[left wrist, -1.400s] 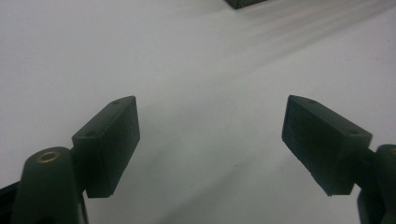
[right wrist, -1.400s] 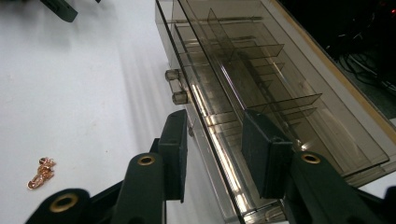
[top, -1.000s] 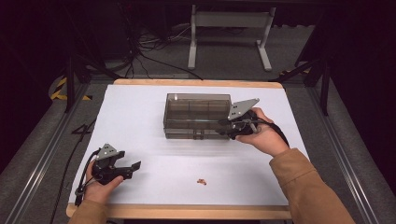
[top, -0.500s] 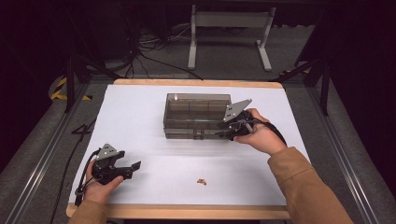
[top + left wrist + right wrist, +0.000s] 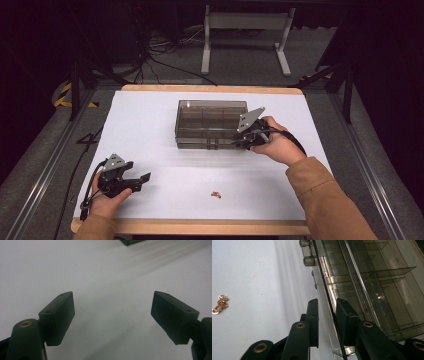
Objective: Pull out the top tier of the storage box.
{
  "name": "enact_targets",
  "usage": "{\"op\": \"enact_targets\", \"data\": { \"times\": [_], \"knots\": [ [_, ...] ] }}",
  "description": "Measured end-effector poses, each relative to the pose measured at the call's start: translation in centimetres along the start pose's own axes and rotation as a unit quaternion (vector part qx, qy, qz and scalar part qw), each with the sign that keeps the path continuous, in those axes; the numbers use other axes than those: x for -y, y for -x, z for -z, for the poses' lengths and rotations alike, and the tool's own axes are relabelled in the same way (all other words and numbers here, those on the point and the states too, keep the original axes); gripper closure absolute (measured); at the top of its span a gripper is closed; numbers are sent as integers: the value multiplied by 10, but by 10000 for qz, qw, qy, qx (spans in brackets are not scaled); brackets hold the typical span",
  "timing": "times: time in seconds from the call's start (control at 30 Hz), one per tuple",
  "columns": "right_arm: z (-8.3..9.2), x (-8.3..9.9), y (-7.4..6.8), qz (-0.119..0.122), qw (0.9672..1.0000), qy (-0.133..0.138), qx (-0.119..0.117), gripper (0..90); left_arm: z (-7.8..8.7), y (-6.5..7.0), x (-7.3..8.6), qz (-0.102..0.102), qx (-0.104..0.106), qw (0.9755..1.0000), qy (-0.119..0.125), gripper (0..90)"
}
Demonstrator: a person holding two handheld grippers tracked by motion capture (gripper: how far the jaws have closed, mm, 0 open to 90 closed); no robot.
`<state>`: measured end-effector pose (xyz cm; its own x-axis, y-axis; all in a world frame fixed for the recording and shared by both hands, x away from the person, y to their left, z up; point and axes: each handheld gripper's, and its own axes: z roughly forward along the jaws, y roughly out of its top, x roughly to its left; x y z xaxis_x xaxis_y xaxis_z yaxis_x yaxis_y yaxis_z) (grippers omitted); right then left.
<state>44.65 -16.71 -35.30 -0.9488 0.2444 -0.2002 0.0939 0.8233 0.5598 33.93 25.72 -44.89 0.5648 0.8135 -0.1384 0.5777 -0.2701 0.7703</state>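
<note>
The clear compartment box sits toward the far edge of the surface, about midway along it, with its two latches on the near wall facing the person. In the right gripper view the right gripper straddles the lid's front lip near the box's right corner; its jaws have just been closing, one outside the wall and one over the lid, and whether the pads already press I cannot tell. To do this well, I judge the grip should seat fully on the lip before any lift, then swing up about the far hinge without dragging the box.

The left gripper rests near the near left corner, jaws wide apart on nothing; it could steady the box.

A small gold chain lies by the near edge.
</note>
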Motion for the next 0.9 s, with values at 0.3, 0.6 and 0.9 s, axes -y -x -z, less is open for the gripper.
{"op": "enact_targets", "data": {
  "times": [0.3, 0.6, 0.9],
  "knots": [
    [3, -3, -3, 43, 9998, -194, -72, 799, 0, 0, 0, 2, 15, 10000, -6, 198],
    [7, -7, -9, 150, 9989, -416, -166, 808, 0, 0, 0, 13, 16, 10000, -1, 197],
    [12, -11, -21, 257, 9976, -612, -209, 821, 0, 0, 0, 2, 28, 10000, -5, 197]
  ]
}}
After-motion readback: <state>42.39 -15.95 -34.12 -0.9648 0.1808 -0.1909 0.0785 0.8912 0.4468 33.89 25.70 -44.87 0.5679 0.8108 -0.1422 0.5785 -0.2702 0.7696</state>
